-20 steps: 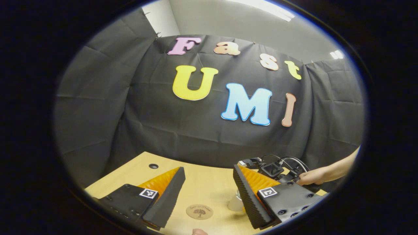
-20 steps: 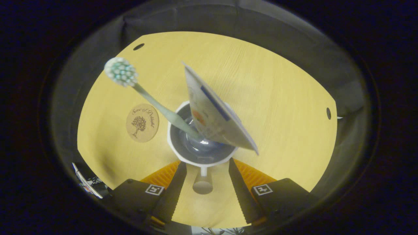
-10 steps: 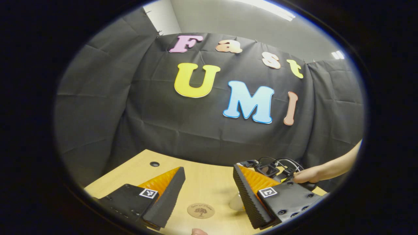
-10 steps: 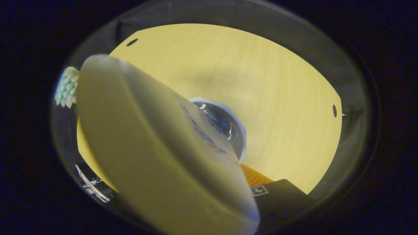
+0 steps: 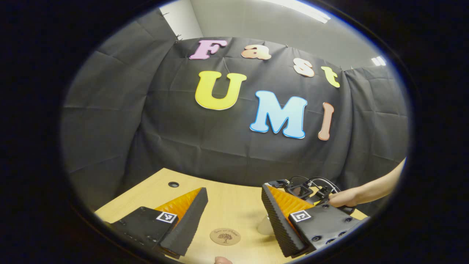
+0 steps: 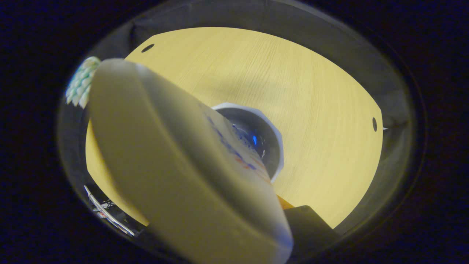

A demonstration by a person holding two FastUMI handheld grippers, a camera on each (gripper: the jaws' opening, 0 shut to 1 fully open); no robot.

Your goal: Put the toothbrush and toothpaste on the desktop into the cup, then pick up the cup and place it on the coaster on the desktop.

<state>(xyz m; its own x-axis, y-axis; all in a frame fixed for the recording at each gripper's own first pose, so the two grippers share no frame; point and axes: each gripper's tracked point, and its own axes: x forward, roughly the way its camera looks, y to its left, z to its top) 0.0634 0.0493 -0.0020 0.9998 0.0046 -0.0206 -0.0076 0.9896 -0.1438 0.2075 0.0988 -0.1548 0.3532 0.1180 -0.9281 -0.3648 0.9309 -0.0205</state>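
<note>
In the right gripper view the toothpaste tube [image 6: 176, 176] leans out of the white cup [image 6: 279, 137] toward the camera, large and blurred. The toothbrush head [image 6: 80, 86] sticks up at the far left. One finger [image 6: 306, 223] of my right gripper shows just below the cup's rim; the other finger and the cup's handle are hidden by the tube. In the left gripper view my left gripper [image 5: 234, 192] hangs open over the table with nothing between its fingers. The round brown coaster [image 5: 225, 236] lies between them, and the cup's base [image 5: 264, 226] stands just right of it.
The light wooden table [image 6: 311, 110] has a small cable hole at the back left [image 6: 148, 47] and another at the right [image 6: 374, 124]. In the left gripper view a person's hand [image 5: 344, 200] holds the right gripper's body [image 5: 306, 190] above the cup.
My right gripper has closed in on the cup, and the toothpaste tube has swung toward the camera and hides the handle and the coaster. My left gripper has barely moved.
</note>
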